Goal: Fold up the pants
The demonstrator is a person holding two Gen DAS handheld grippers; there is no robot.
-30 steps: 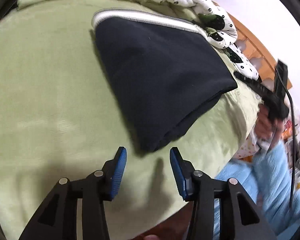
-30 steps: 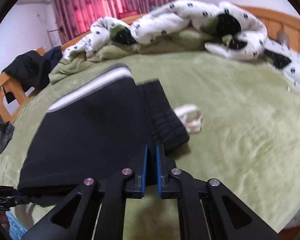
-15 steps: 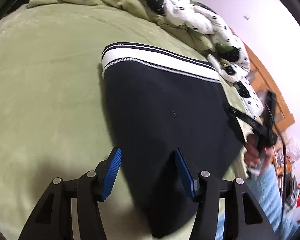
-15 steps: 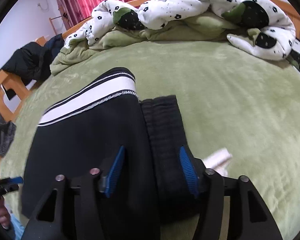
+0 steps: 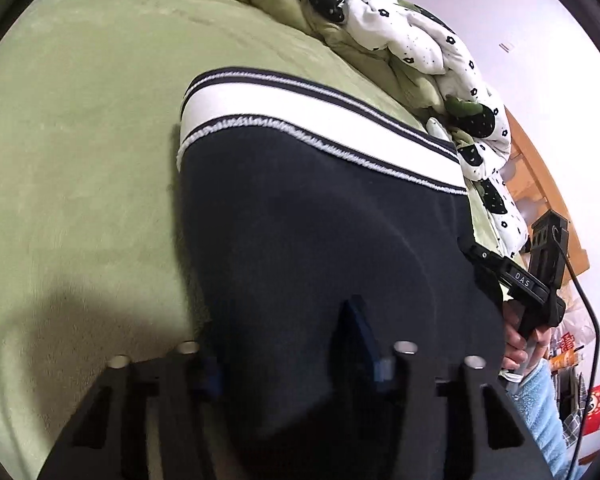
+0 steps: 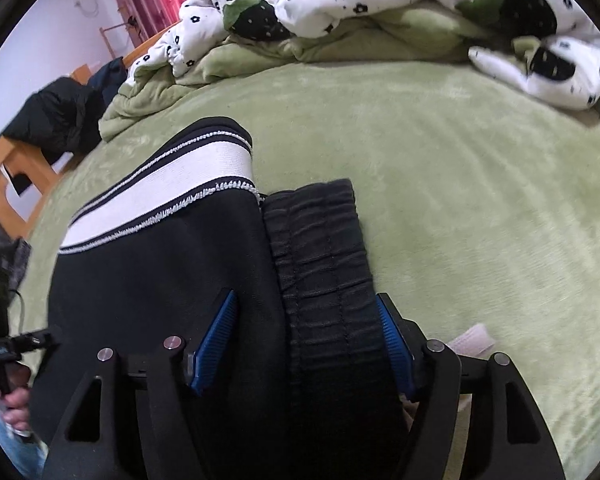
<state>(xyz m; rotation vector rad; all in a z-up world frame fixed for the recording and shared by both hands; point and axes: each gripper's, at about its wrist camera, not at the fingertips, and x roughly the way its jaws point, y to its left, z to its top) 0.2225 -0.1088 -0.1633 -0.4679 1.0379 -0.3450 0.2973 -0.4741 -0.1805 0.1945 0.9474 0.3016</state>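
Dark folded pants (image 5: 320,220) with a white striped band (image 5: 320,120) lie on the green bed. My left gripper (image 5: 280,332) is at their near left edge. Cloth covers its left finger, its right pad rests on top, and the jaws are closing with a fold between them. In the right wrist view the pants (image 6: 160,280) show a black gathered waistband (image 6: 320,248) along their right side. My right gripper (image 6: 307,296) straddles that waistband with its jaws opening and both blue pads clear of the cloth. Each gripper also shows in the other's view: right gripper (image 5: 512,276), left gripper (image 6: 4,352).
The green blanket (image 6: 460,180) spreads wide to the right and far side. A white flowered quilt (image 6: 340,0) is heaped at the head of the bed. A small white cloth item (image 6: 474,338) lies beside my right finger. A dark jacket (image 6: 56,120) hangs over a wooden frame at left.
My left gripper came forward from the bare blanket onto the pants' near edge. My right gripper opened off the waistband and moved forward, so the band now lies between spread jaws.
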